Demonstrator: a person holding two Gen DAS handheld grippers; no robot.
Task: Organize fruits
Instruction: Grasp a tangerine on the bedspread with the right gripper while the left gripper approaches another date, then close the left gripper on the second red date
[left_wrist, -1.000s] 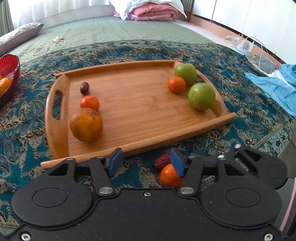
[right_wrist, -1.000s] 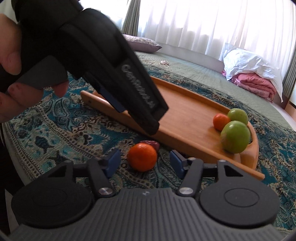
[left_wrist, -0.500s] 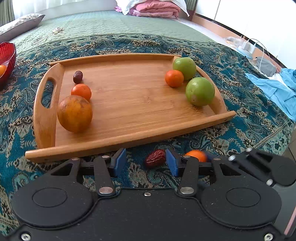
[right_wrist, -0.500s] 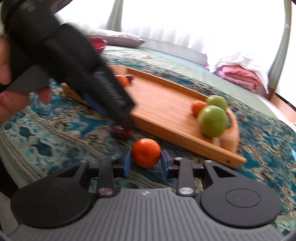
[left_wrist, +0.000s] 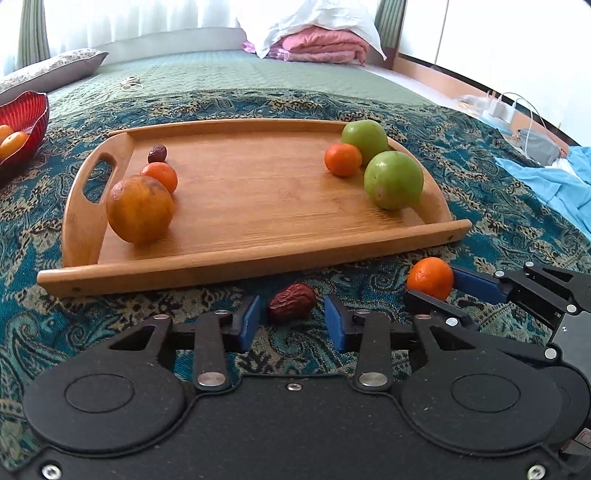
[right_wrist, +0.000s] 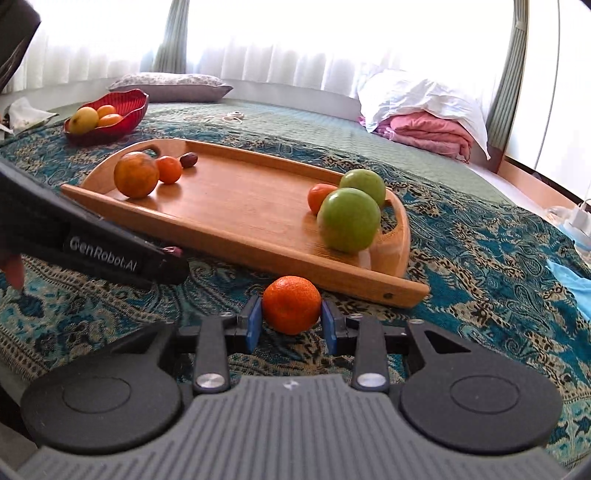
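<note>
A wrinkled red date (left_wrist: 291, 302) lies on the patterned cloth just in front of the wooden tray (left_wrist: 255, 262). My left gripper (left_wrist: 291, 322) straddles it; its jaws are closing, with small gaps still at both pads. My right gripper (right_wrist: 291, 320) is shut on a small mandarin (right_wrist: 291, 305), also visible in the left wrist view as the mandarin (left_wrist: 430, 277). On the tray sit a large orange (left_wrist: 139, 209), a mandarin (left_wrist: 159, 176), a dark date (left_wrist: 157, 153), another mandarin (left_wrist: 342, 159) and two green fruits (left_wrist: 393, 181).
A red glass bowl (right_wrist: 125, 110) with yellow and orange fruit stands left of the tray. Behind are a pillow (right_wrist: 170, 82), folded pink bedding (right_wrist: 432, 133) and curtains. Blue cloth (left_wrist: 554, 184) and cables lie at the right edge. A fingertip (right_wrist: 14, 271) shows at far left.
My right gripper closed on the mandarin and drew it to the right. My left gripper moved down over the red date and its jaws narrowed around it.
</note>
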